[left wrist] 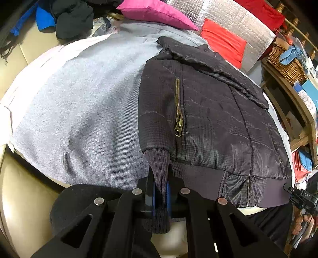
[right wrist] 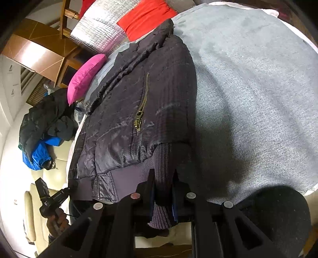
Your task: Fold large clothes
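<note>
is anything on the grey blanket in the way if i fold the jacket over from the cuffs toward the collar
Nothing visible does. Both grippers, left and right, already clamp ribbed cuffs, and the jacket lies flat on the grey blanket. The pink cushion sits beyond the collar.

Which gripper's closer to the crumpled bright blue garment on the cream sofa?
Left. The left gripper has the crumpled bright blue garment ahead on its left; the right gripper clamps a knit cuff across the dark quilted jacket, farther off.

Jacket (left wrist: 214, 111): glossy quilted cloth, ribbed knit cuffs, brass-look zip (left wrist: 178, 111); blanket (left wrist: 83, 103): matt grey knit.
</note>
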`<action>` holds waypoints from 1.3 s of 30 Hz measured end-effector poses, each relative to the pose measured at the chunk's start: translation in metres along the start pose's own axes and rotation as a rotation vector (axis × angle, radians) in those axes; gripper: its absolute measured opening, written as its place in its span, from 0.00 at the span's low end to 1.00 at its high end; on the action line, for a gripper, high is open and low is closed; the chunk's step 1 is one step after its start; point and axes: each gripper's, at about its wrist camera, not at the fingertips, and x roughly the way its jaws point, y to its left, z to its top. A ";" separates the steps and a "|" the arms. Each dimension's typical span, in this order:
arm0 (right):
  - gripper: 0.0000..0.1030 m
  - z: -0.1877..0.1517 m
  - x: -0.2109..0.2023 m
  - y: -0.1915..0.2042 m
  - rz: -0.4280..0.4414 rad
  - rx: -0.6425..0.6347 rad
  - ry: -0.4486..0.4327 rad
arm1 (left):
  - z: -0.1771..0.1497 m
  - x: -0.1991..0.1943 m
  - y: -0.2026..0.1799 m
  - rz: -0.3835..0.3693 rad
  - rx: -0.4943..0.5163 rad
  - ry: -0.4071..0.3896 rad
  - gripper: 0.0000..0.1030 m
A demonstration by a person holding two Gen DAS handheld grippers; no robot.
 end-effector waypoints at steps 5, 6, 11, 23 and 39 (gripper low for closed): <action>0.14 0.004 -0.007 0.008 0.013 -0.035 -0.014 | -0.001 -0.006 -0.001 0.000 0.013 -0.015 0.08; 0.14 0.004 -0.008 0.009 0.016 -0.038 -0.017 | -0.002 -0.005 -0.001 0.007 0.016 -0.013 0.08; 0.14 0.002 -0.005 -0.001 0.027 -0.020 -0.013 | -0.003 -0.005 -0.008 0.046 0.039 -0.015 0.08; 0.14 0.003 -0.005 0.000 0.018 -0.025 -0.006 | -0.002 -0.005 -0.013 0.074 0.070 -0.022 0.08; 0.14 0.001 0.000 -0.004 0.016 -0.015 -0.002 | -0.004 -0.004 -0.018 0.095 0.086 -0.026 0.08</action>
